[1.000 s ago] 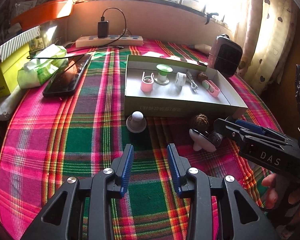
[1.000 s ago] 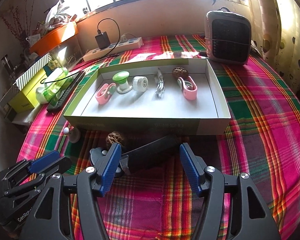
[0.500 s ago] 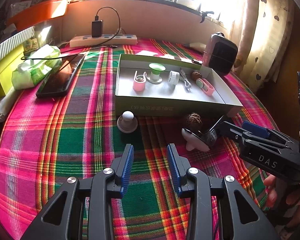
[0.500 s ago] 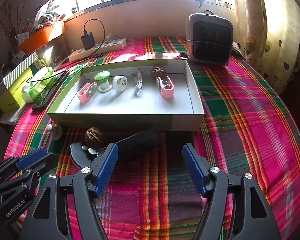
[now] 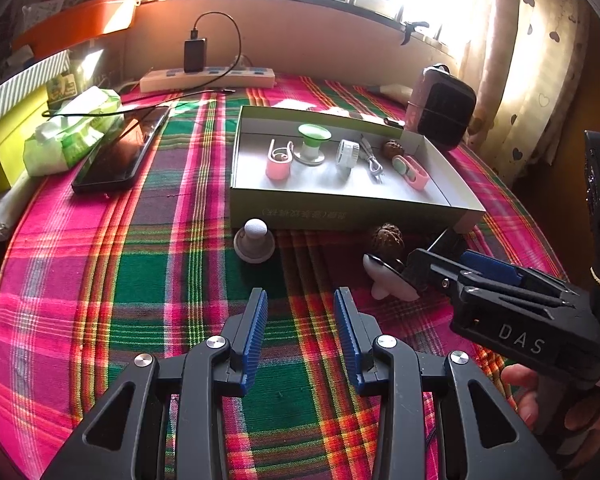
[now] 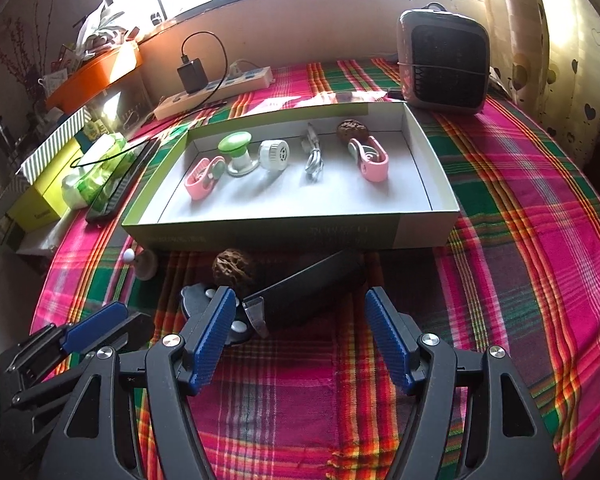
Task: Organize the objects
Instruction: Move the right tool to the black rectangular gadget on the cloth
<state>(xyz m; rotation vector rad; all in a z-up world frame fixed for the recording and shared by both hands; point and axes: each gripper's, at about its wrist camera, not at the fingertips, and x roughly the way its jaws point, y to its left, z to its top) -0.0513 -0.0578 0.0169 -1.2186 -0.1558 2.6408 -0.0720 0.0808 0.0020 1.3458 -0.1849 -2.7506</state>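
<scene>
We've got both claws over the plaid table point(image 6: 520, 184), holding nothing. Left claw point(image 5: 300, 320): fingers parted by a narrow gap. Right claw point(image 6: 300, 332): fingers spread wide.

Count inside the open box point(image 6: 292, 232), six items:
- 2 pink clips: one point(image 6: 202, 178) at the left end, one point(image 6: 370, 160) toward the right
- 1 green-topped knob point(image 6: 236, 152) just beside the left clip
- 1 white round cap point(image 6: 274, 155) next to the knob
- 1 coiled white cable point(image 6: 314, 160) in the middle
- 1 walnut point(image 6: 353, 130) at the back, touching the right clip

Outside, on the cloth in front of the box:
- 1 more walnut point(image 6: 230, 270), close to the box wall
- 1 white knob on a grey base point(image 5: 254, 238), near the box's left front corner
- 1 dark handled tool point(image 6: 304, 296) lying tilted between the right claw's fingertips and the box; its round head point(image 5: 388, 282) sits just below the loose walnut

So 2 walnuts total: one in, one out.

Table clutter: 1 power strip point(image 6: 216, 90), 1 phone point(image 5: 120, 152), 1 small heater point(image 6: 444, 68).
</scene>
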